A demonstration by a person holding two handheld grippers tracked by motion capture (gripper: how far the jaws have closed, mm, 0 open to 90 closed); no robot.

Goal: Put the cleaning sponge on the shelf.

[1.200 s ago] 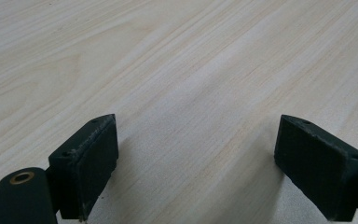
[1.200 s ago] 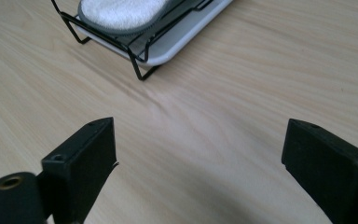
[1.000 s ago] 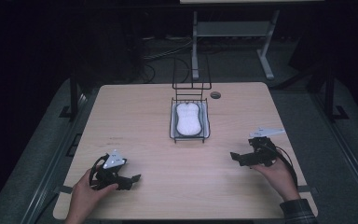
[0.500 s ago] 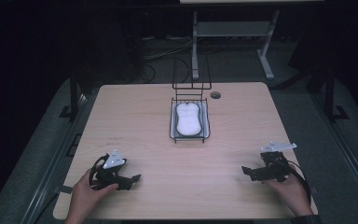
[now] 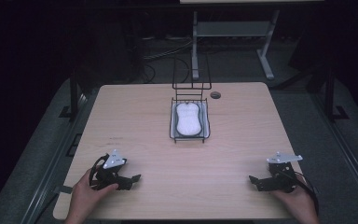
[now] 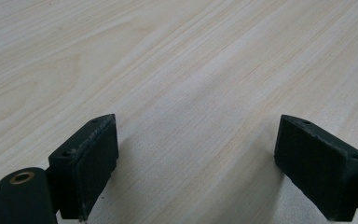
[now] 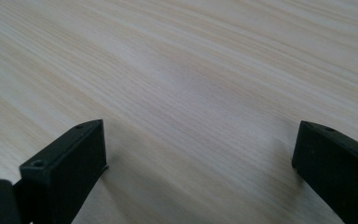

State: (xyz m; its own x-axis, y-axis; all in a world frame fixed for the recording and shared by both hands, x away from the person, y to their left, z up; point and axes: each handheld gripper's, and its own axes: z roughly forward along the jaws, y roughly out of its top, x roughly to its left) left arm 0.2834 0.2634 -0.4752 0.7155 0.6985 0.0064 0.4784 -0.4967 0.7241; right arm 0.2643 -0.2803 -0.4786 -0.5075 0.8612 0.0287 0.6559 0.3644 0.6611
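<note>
Since a second ago my right gripper (image 5: 254,179) has pulled back from further up the right side and now sits down by the near right corner of the table (image 5: 242,135), while my left gripper (image 5: 135,178) hasn't budged from the near left corner. From the high view both are resting on the wood with my hands wrapped around them, jaws pointing in toward the middle, well apart from each other. Closest thing to either of them is the wire basket (image 5: 172,126), sitting around the centre toward the far edge, with a white pad-looking thing (image 5: 189,119) lying inside it and its wire lid or handle standing up at the back; a small dark round hole (image 5: 215,95) is just beside it near the far edge. Left gripper view: my left gripper (image 6: 196,154) has its jaws spread wide, nothing between them but bare wood grain. Right gripper view: same deal, my right gripper (image 7: 198,163) is spread wide over plain tabletop, gripping nothing.
</note>
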